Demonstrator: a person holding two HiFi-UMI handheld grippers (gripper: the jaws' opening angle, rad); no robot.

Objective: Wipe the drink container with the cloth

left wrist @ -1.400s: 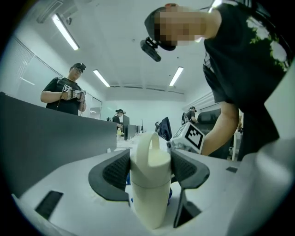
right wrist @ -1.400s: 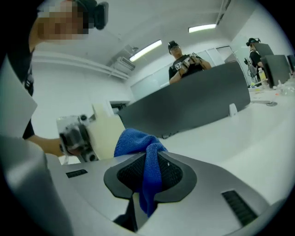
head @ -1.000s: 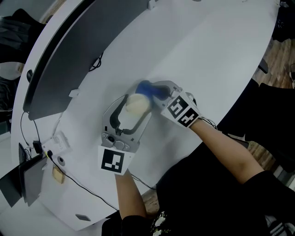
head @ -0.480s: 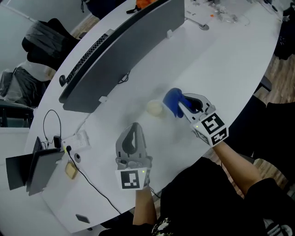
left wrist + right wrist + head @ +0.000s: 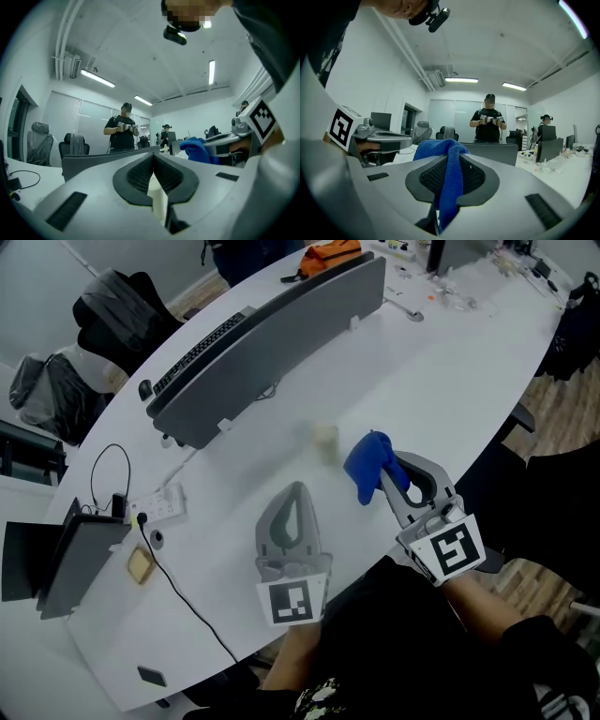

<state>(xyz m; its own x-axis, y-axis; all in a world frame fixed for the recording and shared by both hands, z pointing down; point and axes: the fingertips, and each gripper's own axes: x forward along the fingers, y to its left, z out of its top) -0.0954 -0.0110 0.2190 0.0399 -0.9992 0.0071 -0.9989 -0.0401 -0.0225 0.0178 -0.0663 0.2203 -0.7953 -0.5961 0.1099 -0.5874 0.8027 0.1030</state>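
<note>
Cloth [image 5: 450, 174], blue, hangs pinched between the pads of my right tool [image 5: 384, 476]. That tool's own view makes the grip plain, while the head view only shows it bunched over the tip. My left tool [image 5: 294, 491] has just been closing and sits pressed together with nothing gripped, though its own view shows a pale strip [image 5: 157, 201] low in the gap under the pads that I cannot identify. Only the head view gives me the drink container [image 5: 325, 439]. It is a small cream blur on the white counter [image 5: 450, 362], near the long grey partition [image 5: 272, 329] on my side of it, apart from both tools, which sit farther from the partition than it does. Its shape, and whether it stands upright, I cannot make out. Both gripper views show a person [image 5: 488, 124] standing beyond the partition, whom the head view leaves out.
</note>
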